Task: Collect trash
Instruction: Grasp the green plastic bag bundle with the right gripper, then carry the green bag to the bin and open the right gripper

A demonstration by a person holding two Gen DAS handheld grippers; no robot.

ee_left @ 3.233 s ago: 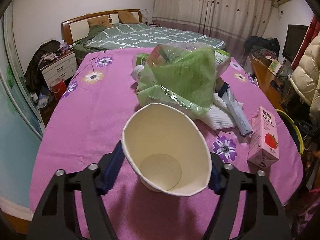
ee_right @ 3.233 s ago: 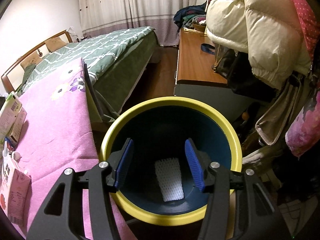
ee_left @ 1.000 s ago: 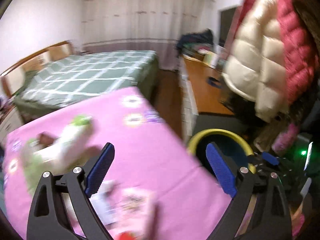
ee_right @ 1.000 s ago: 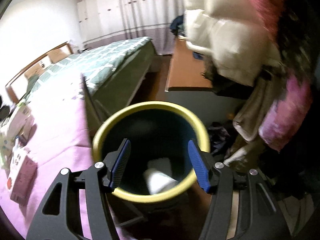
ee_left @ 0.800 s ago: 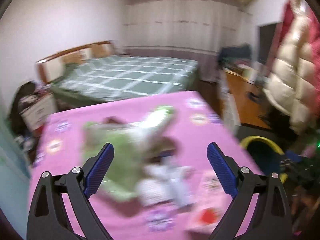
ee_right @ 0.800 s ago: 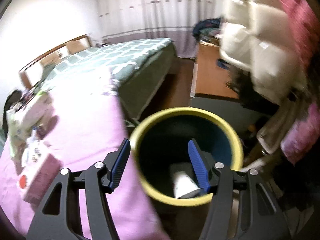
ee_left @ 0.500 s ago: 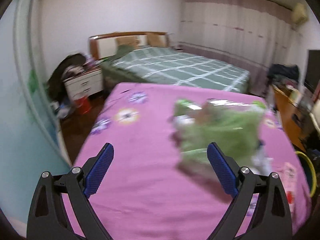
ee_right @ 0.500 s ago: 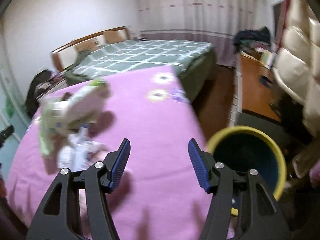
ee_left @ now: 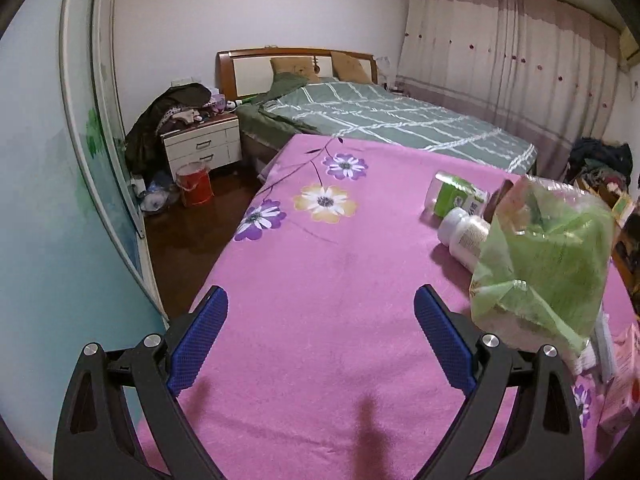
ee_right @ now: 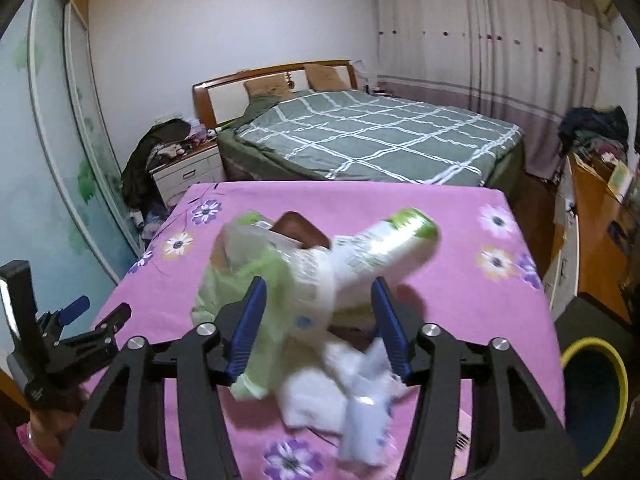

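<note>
My left gripper (ee_left: 320, 332) hangs open over the bare pink tablecloth (ee_left: 320, 264), with nothing between its fingers. To its right lies the trash pile: a crumpled green plastic bag (ee_left: 548, 256), a white bottle (ee_left: 464, 236), a green-labelled jar (ee_left: 456, 198) and a pink carton (ee_left: 620, 384). My right gripper (ee_right: 322, 324) points at the same pile from the other side, its jaws closing. The blurred green bag (ee_right: 256, 280), a green-and-white packet (ee_right: 380, 248) and white wrappers (ee_right: 352, 392) show between and beyond its fingers; the pads do not press on them. The left gripper (ee_right: 96, 312) shows at far left.
The dark bin with a yellow rim (ee_right: 592, 400) stands on the floor off the table's right edge. Beyond the table is a green-quilted bed (ee_right: 380, 140). A white nightstand (ee_left: 204, 150) and a red bucket (ee_left: 196, 184) stand by the left wall, and a wooden desk (ee_right: 596, 216) at right.
Both views swung from the bin back over the table. The left gripper, which held a paper cup earlier, is now empty. The right fingers stand closer together over the trash pile.
</note>
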